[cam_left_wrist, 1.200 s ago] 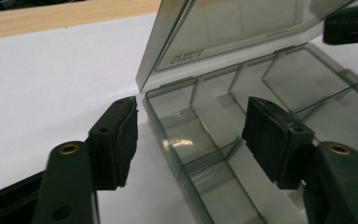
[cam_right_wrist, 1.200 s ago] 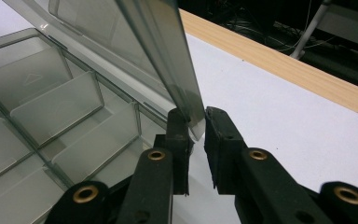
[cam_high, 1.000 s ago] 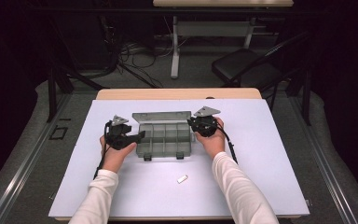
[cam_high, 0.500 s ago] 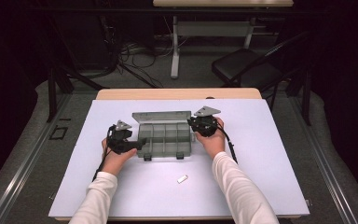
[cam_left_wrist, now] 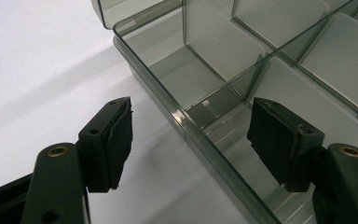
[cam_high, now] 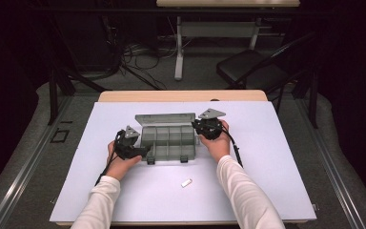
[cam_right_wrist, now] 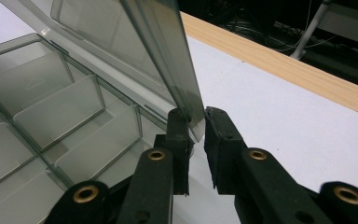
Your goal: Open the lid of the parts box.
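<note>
— Two grippers are at work on the translucent grey plastic compartment box (cam_high: 167, 141), which sits at the middle of the white table mat (cam_high: 267, 157) in the high view. What does this step call for?

— I'd judge it to be swinging the lid while the base is held steady. The right gripper (cam_right_wrist: 196, 122) has its jaws pinched together on the corner edge of the clear smoky hinged lid (cam_right_wrist: 135, 51), which stands steeply tilted over the compartments in the upper left of the right gripper view. The grip is only on a thin edge, so the lid should follow its hinge arc; pulling straight would likely slide the box or slip the plastic out.

— And the left gripper (cam_left_wrist: 191, 135)?

— Its jaws stand wide apart, straddling the near side wall of the box at centre frame in the left gripper view, one pad outside over the mat, the other above a compartment. Neither pad seems to touch the wall. Closing on that wall would probably brace the base well.

— How are the hands posed?

— In the high view both forearms rise from the bottom edge and angle inward. The left hand (cam_high: 119, 160) sits low at the box's left front corner, and the right hand (cam_high: 215, 140) is at the box's right end, its wrist raised slightly.

— Anything else nearby?

— One small white rectangular piece (cam_high: 186, 182) lies on the mat below the box, well apart from it.
</note>
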Tool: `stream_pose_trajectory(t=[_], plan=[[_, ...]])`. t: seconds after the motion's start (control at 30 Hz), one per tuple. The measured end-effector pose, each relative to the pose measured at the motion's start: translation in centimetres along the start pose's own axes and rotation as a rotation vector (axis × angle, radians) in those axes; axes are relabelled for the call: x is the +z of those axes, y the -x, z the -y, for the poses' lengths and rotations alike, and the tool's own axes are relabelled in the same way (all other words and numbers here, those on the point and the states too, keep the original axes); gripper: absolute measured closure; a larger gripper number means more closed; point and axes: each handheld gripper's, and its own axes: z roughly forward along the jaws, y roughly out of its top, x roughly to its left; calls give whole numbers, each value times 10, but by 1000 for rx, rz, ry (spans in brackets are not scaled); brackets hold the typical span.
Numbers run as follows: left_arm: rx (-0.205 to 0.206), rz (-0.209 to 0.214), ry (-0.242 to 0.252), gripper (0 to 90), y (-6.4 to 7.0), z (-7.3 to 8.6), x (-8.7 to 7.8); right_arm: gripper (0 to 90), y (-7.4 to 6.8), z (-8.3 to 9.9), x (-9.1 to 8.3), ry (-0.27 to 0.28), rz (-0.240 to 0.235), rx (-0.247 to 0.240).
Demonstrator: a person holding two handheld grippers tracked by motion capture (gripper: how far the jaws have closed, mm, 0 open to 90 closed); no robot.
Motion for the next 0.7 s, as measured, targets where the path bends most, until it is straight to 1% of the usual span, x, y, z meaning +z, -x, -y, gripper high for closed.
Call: stream_pose_trajectory(t=[0.1, 0.13, 0.27, 0.33, 0.37, 0.4, 0.43, 0.7], plan=[[-4, 9, 0, 306, -1, 1, 2, 803, 0, 0, 0, 1, -1, 1], [-10, 20, 3, 306, -3, 2, 5, 803, 0, 0, 0, 1, -1, 2], [-8, 36, -1, 308, -5, 3, 8, 803, 0, 0, 0, 3, 0, 4], [-9, 44, 6, 309, -7, 4, 10, 803, 0, 0, 0, 3, -1, 5], [-12, 55, 8, 312, -8, 4, 11, 803, 0, 0, 0, 3, -1, 5], [-11, 81, 12, 319, -9, 5, 11, 803, 0, 0, 0, 5, -2, 3], [-13, 89, 15, 327, -10, 5, 12, 803, 0, 0, 0, 5, -2, 3], [-9, 106, 13, 341, -12, 4, 13, 802, 0, -1, 0, 5, -4, 8]])
